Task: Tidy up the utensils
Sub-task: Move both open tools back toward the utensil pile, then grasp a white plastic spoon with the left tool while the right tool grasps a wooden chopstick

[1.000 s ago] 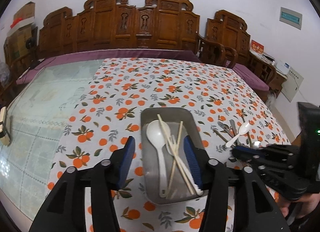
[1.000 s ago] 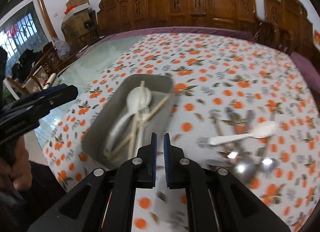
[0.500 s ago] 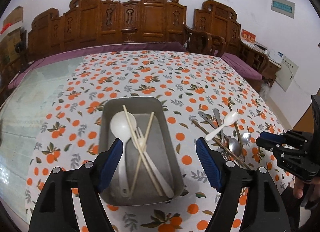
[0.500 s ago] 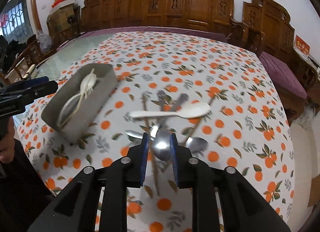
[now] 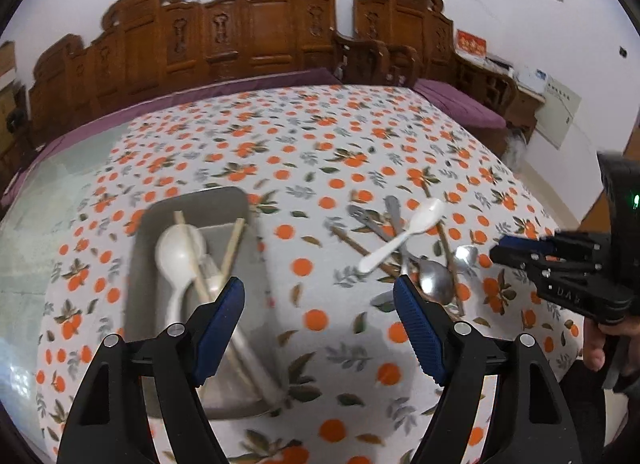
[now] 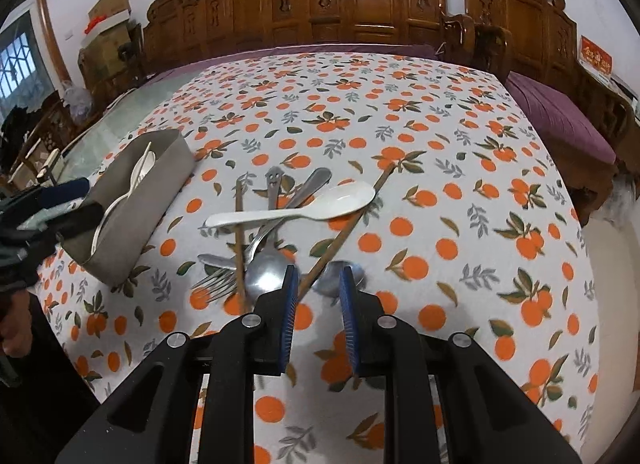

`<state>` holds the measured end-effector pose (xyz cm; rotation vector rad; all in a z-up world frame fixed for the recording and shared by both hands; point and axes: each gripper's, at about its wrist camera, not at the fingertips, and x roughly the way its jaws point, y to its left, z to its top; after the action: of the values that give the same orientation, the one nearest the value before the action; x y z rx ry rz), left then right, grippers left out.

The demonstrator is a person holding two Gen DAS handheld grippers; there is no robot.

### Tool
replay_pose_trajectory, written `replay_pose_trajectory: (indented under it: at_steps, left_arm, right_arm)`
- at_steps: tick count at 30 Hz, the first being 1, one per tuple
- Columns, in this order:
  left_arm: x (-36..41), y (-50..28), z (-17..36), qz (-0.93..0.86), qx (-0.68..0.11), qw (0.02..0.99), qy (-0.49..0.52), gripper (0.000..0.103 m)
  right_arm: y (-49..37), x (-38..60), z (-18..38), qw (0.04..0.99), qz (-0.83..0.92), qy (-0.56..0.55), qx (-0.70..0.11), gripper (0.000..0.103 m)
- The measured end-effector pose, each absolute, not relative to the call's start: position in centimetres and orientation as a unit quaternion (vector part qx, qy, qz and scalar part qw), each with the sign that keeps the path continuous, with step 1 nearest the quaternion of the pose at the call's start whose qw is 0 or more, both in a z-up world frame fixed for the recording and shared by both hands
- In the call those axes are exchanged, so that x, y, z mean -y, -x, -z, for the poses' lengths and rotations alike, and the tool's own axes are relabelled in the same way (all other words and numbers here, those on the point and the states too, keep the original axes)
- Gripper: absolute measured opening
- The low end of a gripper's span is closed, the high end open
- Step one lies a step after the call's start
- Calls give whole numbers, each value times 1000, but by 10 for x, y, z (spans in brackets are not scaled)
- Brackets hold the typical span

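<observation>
Loose pile (image 6: 280, 223) of spoons, fork, chopsticks lies right of tray (image 5: 192, 304), awaiting sorting | white spoon (image 6: 296, 209) topmost; likeliest first pick | right gripper (image 6: 318, 318) part-open, empty, aimed at pile | left gripper (image 5: 320, 328) wide open, empty, beside tray

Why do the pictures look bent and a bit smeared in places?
Both views are fisheye: the straight edges of the orange-patterned tablecloth bow outward, and the corners go black. In the left wrist view, the grey rectangular tray and nearby print are motion-blurred. The right wrist view is sharper; the metal spoon bowl shows glare, and the bottom edge smears.
</observation>
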<state>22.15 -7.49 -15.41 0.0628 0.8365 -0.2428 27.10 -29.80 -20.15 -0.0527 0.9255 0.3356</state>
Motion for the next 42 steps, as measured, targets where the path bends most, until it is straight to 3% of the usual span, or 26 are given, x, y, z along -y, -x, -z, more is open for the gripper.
replay_pose_trajectory:
  at_steps: [15,18,27,32,42]
  left_arm:
    - [143,-299,207,157,-466,868,-77,52]
    - [147,-308,216,167,-483,856,-75,41]
    - [157,-317,227,186,-495,844,-92,31]
    - [158,-323,231,203,-515,829,-85,15]
    - [158,-317,229,191,-504,839,-74,10]
  right_arm:
    - [-299,311,205,871,-179,66,-453,24]
    - [-302,310,205,869,-184,74,-454,24]
    - [-307,312,207,868,-189,64,-455,24]
    - [-307,313,207,871,-188,56,-451,24]
    - [-311,310,205,871,-185,50,-452,24]
